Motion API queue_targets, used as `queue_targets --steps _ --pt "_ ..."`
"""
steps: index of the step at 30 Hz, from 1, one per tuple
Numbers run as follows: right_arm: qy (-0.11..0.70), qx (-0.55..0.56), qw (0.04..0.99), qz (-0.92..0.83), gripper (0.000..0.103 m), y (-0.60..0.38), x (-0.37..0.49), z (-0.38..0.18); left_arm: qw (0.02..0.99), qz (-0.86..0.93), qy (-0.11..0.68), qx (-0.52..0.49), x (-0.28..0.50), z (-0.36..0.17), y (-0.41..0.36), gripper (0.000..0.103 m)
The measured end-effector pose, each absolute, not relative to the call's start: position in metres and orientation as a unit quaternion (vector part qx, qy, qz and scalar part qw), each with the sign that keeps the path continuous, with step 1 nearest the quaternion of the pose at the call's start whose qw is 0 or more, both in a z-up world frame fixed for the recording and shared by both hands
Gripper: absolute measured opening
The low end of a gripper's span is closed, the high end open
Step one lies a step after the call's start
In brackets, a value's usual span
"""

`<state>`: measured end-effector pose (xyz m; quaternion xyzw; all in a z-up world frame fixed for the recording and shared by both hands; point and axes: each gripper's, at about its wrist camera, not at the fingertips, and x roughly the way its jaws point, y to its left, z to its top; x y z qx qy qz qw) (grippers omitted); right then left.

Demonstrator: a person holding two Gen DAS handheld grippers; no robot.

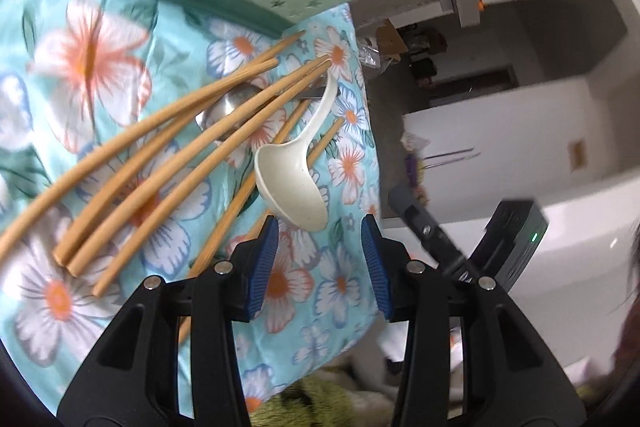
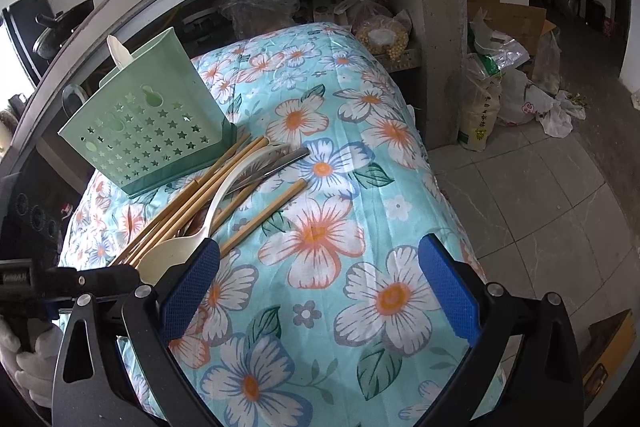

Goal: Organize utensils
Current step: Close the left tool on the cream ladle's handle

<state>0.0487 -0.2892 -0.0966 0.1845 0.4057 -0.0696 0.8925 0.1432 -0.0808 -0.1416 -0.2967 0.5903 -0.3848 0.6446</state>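
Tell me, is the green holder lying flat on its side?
No, the green holder stands upright on the flowered cloth, a white handle poking from its top.

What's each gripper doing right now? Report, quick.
Left gripper: open, holding nothing; white spoon just ahead.
Right gripper: open, empty, above the floral cloth.

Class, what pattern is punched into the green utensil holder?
Small star-shaped holes across the utensil holder, clearest in the right wrist view.
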Motion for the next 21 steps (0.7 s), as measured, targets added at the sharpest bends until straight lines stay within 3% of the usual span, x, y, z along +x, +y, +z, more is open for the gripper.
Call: queue_targets --steps 5,21 --pt "0.405 0.186 0.892 -0.07 0.097 -0.291 0.048 -0.097 0.627 -0.369 0.603 -0.328 0.15 -0.151 -0.081 0.037" --pt "0.406 0.193 0.89 -0.072 0.097 -0.295 0.047 -0.099 0.652 -0.3 0.617 -0.322 0.158 -0.158 -0.076 0.015"
